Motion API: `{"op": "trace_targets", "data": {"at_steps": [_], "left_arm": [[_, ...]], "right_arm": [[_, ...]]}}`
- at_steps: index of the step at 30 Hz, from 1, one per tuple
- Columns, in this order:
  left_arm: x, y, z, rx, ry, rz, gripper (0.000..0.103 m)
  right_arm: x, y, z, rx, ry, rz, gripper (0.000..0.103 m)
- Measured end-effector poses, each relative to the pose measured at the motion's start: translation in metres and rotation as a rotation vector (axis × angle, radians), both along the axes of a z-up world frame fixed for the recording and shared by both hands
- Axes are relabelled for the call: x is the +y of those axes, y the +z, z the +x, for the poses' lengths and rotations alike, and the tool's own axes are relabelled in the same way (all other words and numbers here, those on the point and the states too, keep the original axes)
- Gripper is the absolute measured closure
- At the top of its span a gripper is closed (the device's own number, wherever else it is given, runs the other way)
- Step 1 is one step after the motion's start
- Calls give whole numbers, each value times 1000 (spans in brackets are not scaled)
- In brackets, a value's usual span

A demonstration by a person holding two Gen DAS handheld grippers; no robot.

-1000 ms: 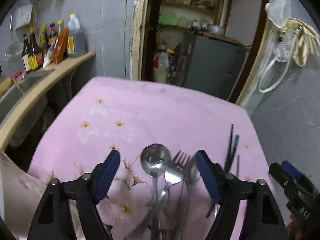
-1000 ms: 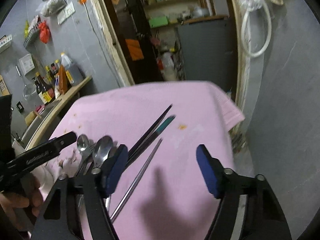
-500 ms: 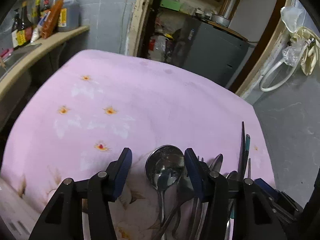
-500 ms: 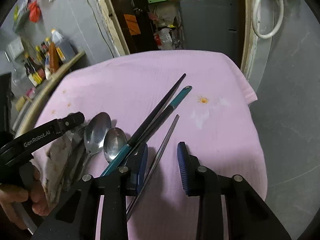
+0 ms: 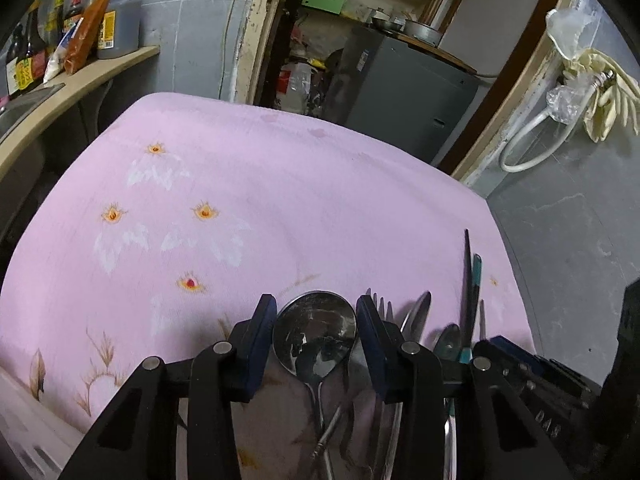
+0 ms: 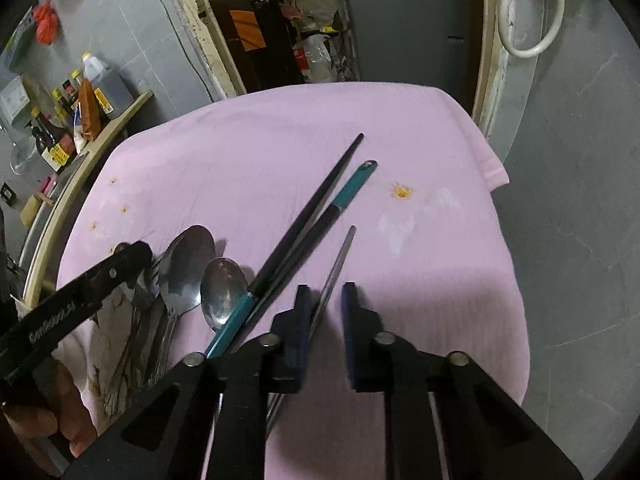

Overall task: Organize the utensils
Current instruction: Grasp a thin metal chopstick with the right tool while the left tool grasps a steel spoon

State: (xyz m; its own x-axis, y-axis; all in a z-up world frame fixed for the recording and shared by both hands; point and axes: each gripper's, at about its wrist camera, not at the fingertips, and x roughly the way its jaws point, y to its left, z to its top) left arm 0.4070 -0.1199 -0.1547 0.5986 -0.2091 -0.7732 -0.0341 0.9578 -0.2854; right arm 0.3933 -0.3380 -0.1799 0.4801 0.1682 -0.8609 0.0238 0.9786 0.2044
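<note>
Utensils lie in a heap on a pink flowered cloth [image 5: 280, 200]. My left gripper [image 5: 316, 320] is closing, and its blue pads touch both sides of the large spoon's bowl [image 5: 316, 336]. A fork [image 5: 380, 308] and more spoons lie just to its right. In the right wrist view my right gripper [image 6: 326, 308] is closing around a thin silver chopstick [image 6: 340, 256]; the stick lies by the left pad, with a gap to the right pad. A black chopstick [image 6: 316, 204] and a teal-and-black one [image 6: 352, 188] lie left of it, beside two spoons [image 6: 222, 288].
A counter with sauce bottles [image 5: 80, 20] runs along the left. Behind the table are a doorway and a grey cabinet [image 5: 400, 92]. A white hose [image 5: 532, 148] hangs on the right wall. The cloth's right edge [image 6: 496, 172] drops to the grey floor. A hand [image 6: 40, 420] holds the left gripper.
Both grippers sank toward the utensils and their jaws narrowed. The left came in around the large spoon's bowl, the right around the silver chopstick.
</note>
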Motion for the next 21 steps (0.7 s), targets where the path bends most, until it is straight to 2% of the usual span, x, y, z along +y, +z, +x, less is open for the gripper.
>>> {"op": "trace_targets", "data": {"at_steps": [8, 12, 16, 21], "left_arm": [[-13, 10, -15, 3, -50, 21, 64], [-19, 17, -24, -17, -84, 51, 64], [-23, 28, -36, -44, -118, 62, 64], [-25, 42, -54, -61, -147, 58, 64]], "right_arm": [[-6, -4, 9, 59, -6, 35, 92], [-1, -5, 7, 51, 12, -8, 94], [-15, -6, 6, 62, -31, 98, 97], [-21, -8, -4, 53, -38, 171, 99]]}}
